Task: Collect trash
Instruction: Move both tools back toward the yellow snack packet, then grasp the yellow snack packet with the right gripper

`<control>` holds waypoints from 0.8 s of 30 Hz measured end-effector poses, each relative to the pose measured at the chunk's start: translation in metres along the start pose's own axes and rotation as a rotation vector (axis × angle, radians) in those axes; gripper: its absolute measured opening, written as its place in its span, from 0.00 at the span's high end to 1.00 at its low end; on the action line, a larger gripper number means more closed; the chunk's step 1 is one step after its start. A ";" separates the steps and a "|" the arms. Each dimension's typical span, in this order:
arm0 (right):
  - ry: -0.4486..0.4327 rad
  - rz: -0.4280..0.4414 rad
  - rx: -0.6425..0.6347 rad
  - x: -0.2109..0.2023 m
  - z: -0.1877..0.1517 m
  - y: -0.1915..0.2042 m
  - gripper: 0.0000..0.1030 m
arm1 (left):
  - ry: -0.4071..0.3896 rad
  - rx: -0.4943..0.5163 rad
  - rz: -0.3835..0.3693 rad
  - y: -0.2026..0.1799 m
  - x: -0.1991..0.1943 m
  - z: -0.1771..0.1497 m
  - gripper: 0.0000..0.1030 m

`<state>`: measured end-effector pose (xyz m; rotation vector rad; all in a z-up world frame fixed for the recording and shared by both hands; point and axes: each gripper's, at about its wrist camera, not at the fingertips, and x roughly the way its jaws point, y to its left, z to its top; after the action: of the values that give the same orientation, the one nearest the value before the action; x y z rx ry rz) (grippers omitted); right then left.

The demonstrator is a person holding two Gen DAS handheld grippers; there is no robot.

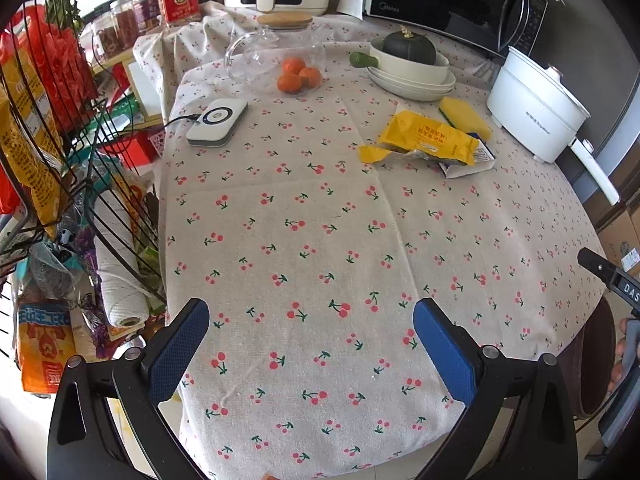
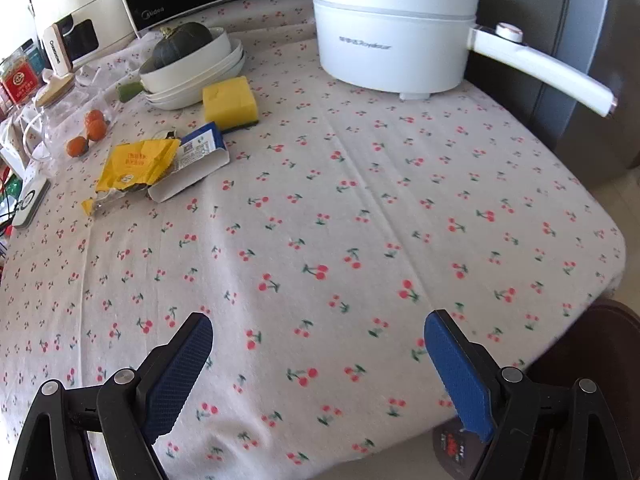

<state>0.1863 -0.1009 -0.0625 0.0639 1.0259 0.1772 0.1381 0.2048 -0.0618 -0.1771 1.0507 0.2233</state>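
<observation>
A crumpled yellow wrapper [image 1: 428, 140] lies on the cherry-print tablecloth [image 1: 312, 240] at the far right, on top of a flattened blue and white carton [image 1: 472, 162]. Both show in the right wrist view: the wrapper [image 2: 134, 168] and the carton [image 2: 196, 160] at the far left. My left gripper [image 1: 311, 320] is open and empty above the near part of the table. My right gripper [image 2: 318, 336] is open and empty above the near edge, well short of the trash. Part of the right gripper shows at the left wrist view's right edge [image 1: 612, 276].
A yellow sponge [image 2: 230, 102] lies behind the trash. A white electric pot [image 2: 394, 36] with a long handle stands at the far right. Stacked white dishes hold a green squash [image 2: 182, 46]. Tangerines [image 1: 298, 74], a glass jug [image 1: 276, 50] and a white charger [image 1: 218, 122] are far left. Wire racks [image 1: 60, 140] stand left.
</observation>
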 end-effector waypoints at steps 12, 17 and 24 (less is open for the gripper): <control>0.016 0.081 -0.424 0.069 0.064 0.127 0.11 | 0.022 -0.011 0.026 0.036 0.023 0.011 0.00; 0.009 0.025 -0.718 0.096 0.078 0.180 0.08 | 0.036 -0.013 0.021 0.046 0.025 0.011 0.00; 0.079 -0.016 -0.846 0.148 0.091 0.210 0.07 | 0.035 -0.010 0.022 0.047 0.025 0.013 0.00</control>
<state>0.3142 0.1348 -0.1123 -0.7227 0.9610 0.5880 0.1486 0.2557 -0.0790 -0.1794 1.0863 0.2465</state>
